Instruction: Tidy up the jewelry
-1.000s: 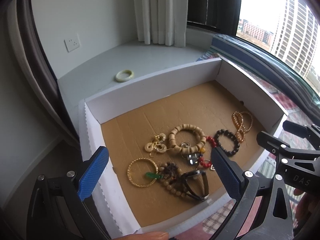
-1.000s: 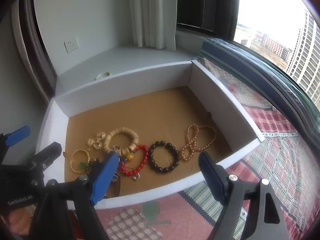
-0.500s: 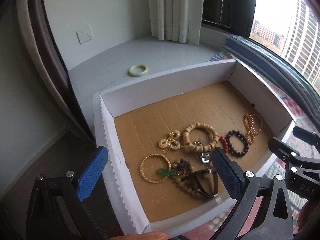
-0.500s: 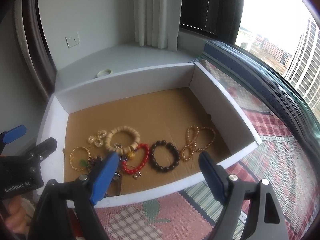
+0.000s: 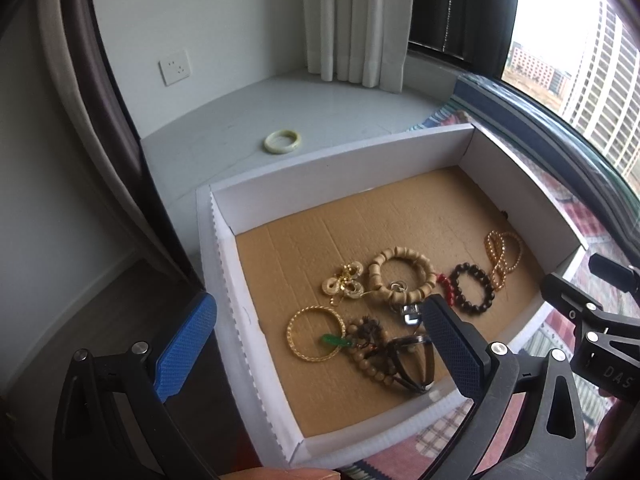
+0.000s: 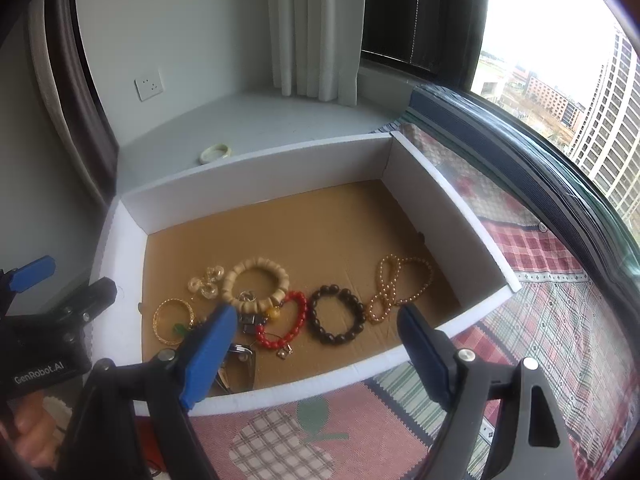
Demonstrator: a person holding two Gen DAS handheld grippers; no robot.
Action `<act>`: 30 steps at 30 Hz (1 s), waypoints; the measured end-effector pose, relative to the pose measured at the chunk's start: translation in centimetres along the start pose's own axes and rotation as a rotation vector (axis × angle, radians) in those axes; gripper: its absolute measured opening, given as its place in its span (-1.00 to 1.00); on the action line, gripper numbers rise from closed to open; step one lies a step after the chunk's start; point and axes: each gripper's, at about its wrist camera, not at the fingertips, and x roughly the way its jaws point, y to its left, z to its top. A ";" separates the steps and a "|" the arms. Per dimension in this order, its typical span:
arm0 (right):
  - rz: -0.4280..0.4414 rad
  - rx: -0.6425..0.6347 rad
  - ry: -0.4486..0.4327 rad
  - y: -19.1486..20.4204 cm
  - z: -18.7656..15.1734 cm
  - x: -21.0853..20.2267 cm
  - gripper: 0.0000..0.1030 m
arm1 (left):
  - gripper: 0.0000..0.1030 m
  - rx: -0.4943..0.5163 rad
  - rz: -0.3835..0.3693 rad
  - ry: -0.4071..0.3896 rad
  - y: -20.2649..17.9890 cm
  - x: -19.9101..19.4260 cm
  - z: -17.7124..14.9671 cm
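White box (image 5: 320,184), tangled bracelets (image 5: 400,304) inside, pale bangle (image 5: 281,141) behind

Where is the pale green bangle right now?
The pale green bangle lies outside the box, on the grey ledge just behind its back wall, toward the left in both wrist views and below the wall socket.

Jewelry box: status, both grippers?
Left gripper open, empty. Right gripper open, empty, above the box near edge. Bracelets bunched on box floor, dark bead bracelet lying clear. Nothing blocking.
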 end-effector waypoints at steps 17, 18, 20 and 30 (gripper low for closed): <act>-0.003 -0.012 -0.003 0.3 0.2 -0.3 0.63 | 0.99 -0.002 0.018 -0.010 -0.1 -0.3 0.1; -0.005 -0.015 -0.006 0.3 0.3 -0.3 0.63 | 0.99 -0.002 0.018 -0.011 0.0 -0.3 0.1; -0.011 -0.023 -0.007 0.5 0.4 -0.2 0.63 | 0.99 -0.003 0.017 -0.010 0.0 -0.3 0.1; -0.017 -0.023 0.017 0.8 0.4 0.3 0.63 | 0.99 -0.017 0.010 -0.014 0.5 -0.6 0.2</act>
